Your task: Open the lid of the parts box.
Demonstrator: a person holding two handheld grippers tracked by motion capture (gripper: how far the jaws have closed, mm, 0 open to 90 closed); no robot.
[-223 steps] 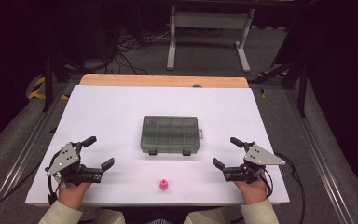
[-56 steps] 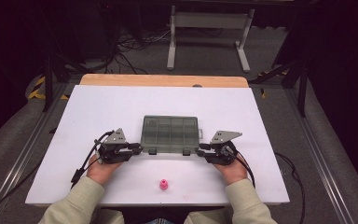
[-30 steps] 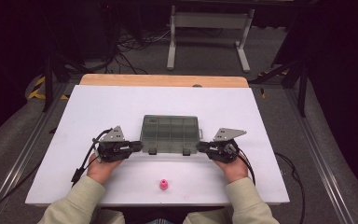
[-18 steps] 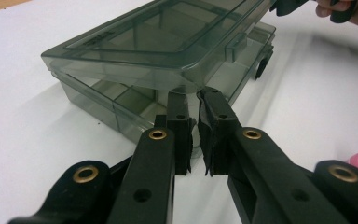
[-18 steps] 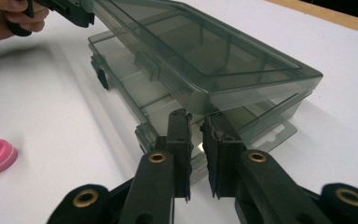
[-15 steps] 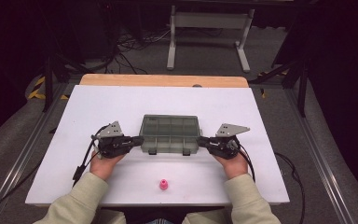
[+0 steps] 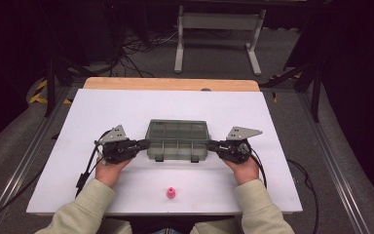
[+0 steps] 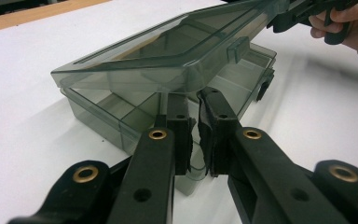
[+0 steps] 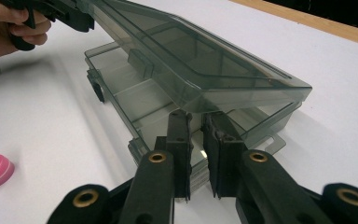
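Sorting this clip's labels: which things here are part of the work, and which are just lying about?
In the work: compartment box, its lid lifted at the front, left gripper, right gripper.
Lying about: pink piece, metal stand, floor cables.

A lab or recording studio set up for data capture, not a home. A plain white rectangular table (image 7: 126, 107) with a light wooden strip along its far edge sits on grey carpeted floor (image 7: 282, 63) between dark, black-draped surroundings. Loose black cables (image 7: 136, 46) trail across the floor behind it, beside a grey metal stand (image 7: 219, 29). Yellow-and-black hazard tape (image 7: 39, 92) marks the floor at the left.
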